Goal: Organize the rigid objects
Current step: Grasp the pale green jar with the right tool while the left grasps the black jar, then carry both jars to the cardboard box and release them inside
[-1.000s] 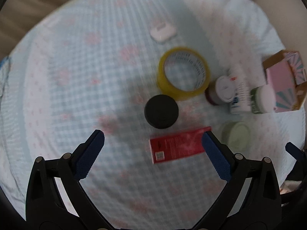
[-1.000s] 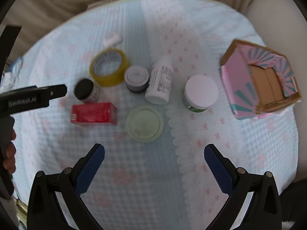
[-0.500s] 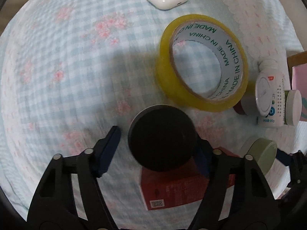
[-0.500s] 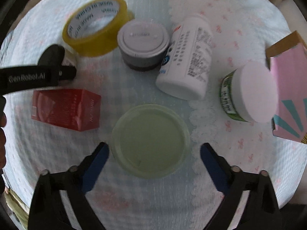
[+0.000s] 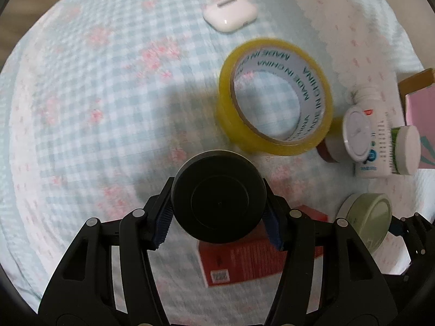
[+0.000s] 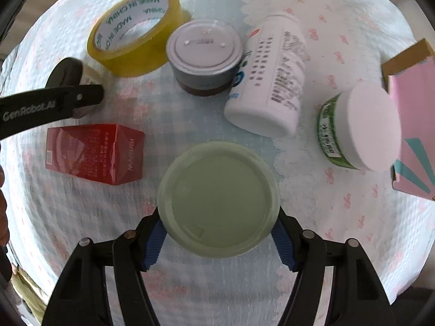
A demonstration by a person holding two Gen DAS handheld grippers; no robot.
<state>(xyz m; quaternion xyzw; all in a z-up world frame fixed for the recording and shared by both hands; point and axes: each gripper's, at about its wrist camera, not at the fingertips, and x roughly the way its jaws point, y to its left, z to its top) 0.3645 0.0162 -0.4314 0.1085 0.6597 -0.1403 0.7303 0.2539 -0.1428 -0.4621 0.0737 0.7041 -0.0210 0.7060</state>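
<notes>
Left gripper [image 5: 218, 222] closing around the round black-lidded jar [image 5: 219, 199]; right gripper [image 6: 218, 241] closing around the pale green round plastic tub [image 6: 218, 201], both on the checked cloth [image 5: 108, 95]. Seat pads squarely before lifting.

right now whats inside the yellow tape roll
Only checked tablecloth shows through the yellow tape roll; nothing sits in its hole. The cloth under its rim is covered.
</notes>
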